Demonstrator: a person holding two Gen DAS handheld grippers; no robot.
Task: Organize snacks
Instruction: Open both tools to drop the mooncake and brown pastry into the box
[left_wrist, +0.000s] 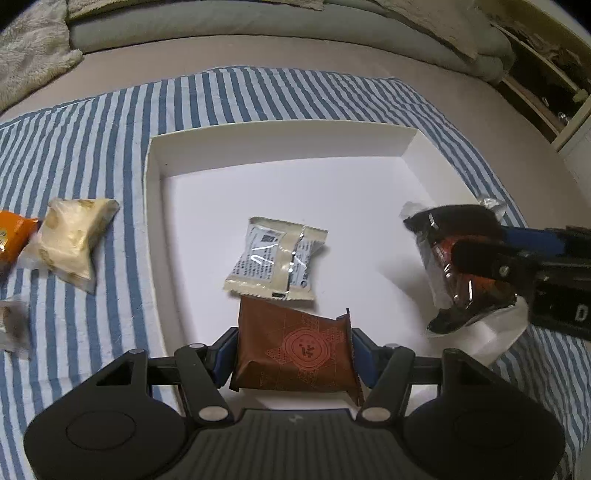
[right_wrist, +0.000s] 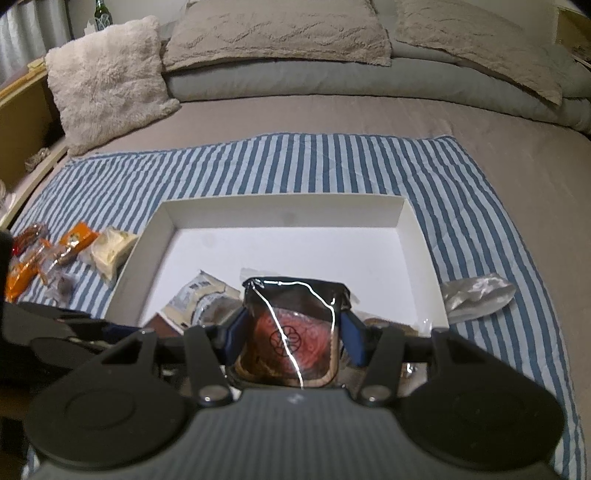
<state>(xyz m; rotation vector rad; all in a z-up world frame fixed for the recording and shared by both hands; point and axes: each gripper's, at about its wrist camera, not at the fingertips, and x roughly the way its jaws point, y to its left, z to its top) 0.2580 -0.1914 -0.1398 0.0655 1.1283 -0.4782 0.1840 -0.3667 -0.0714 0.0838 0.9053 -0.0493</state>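
Left gripper (left_wrist: 293, 356) clamps the brown packet (left_wrist: 295, 350) low over the white box (left_wrist: 155, 206), nearly touching a cream packet (left_wrist: 275, 260); right gripper (right_wrist: 291, 334) pinches a glossy dark packet (right_wrist: 291, 332), which may slip through its slick film

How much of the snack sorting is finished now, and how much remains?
Done: one cream packet lies in the white box. In hand: the left gripper holds a brown packet and the right gripper a dark glossy packet, both over the box. Left: the pale packet, the orange packet and others on the striped cloth, plus a silver wrapper to the box's right.
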